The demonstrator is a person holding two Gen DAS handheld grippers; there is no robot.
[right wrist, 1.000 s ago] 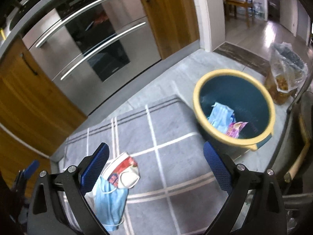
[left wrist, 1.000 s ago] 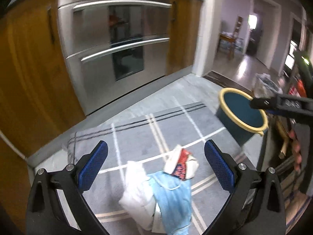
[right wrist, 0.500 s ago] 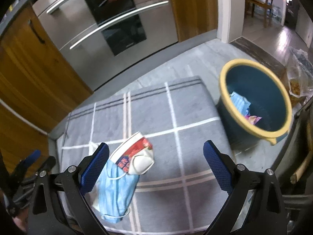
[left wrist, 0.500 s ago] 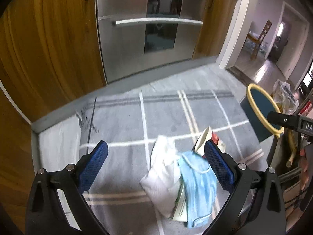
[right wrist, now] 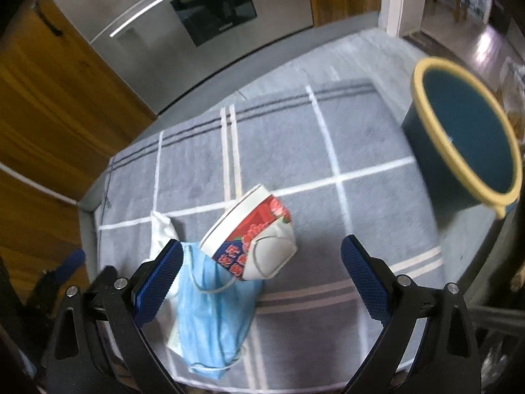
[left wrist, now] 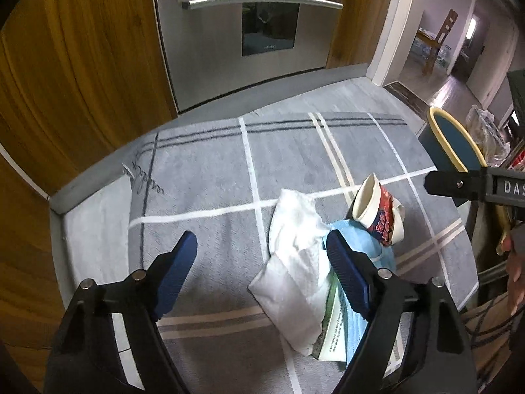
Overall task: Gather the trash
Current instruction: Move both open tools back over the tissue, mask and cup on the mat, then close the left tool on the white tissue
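Observation:
A pile of trash lies on a grey checked rug (left wrist: 203, 177): a white crumpled tissue (left wrist: 295, 262), a blue face mask (right wrist: 213, 321), a crushed red and white paper cup (right wrist: 259, 239) and a green and white paper (left wrist: 333, 331) under them. My left gripper (left wrist: 262, 272) is open and empty, low over the rug, with the pile at its right finger. My right gripper (right wrist: 259, 282) is open and empty, above the cup (left wrist: 377, 213) and mask (left wrist: 367, 249). A teal bin with a yellow rim (right wrist: 466, 144) stands at the right; it also shows in the left wrist view (left wrist: 456, 144).
A steel oven front (left wrist: 246, 32) and wooden cabinet doors (left wrist: 75, 75) stand behind the rug. A doorway (left wrist: 436, 49) opens at the right to a room with a chair. A clear plastic bag (left wrist: 485, 134) sits behind the bin.
Both grippers have come lower and closer to the trash pile. The left one swung left so the pile now sits at its right finger. The right one swung from the bin toward the cup.

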